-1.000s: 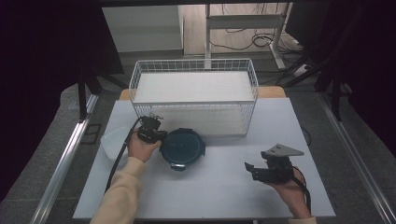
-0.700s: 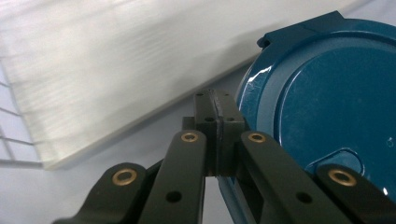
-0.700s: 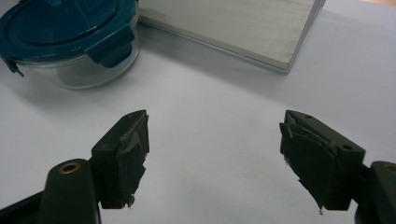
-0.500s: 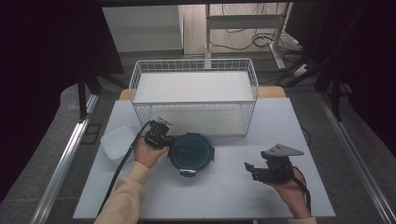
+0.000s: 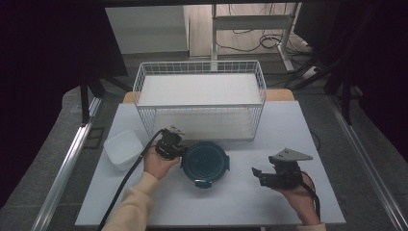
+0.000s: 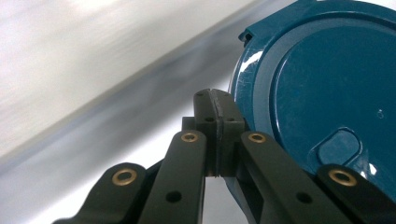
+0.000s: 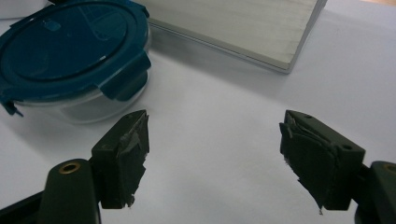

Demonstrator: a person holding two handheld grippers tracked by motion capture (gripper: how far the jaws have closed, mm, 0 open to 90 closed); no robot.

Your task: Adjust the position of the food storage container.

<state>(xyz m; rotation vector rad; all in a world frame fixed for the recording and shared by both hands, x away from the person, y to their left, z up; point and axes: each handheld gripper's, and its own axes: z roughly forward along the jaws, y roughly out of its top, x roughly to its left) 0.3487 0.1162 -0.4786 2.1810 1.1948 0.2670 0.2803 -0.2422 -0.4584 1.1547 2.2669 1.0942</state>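
Container point(image 7: 70, 51), glass-walled beneath its lid, seemingly empty.

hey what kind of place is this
Probably a lab or workshop set up for recording, not a home: a plain white table bearing a white wire basket, dark curtains around, and loose cables by metal frames on the floor behind.

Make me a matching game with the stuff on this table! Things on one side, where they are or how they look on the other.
Things:
1. round container with blue lid
2. white wire basket
3. white tub
4. right gripper

Descriptions:
A. fingers wide apart, nothing between them
B. at the back of the table, biggest thing there
C. at the table's left edge, open on top
D. in the middle, beside the left gripper's shut fingers

Pairs: 1-D, 2-B, 3-C, 4-A
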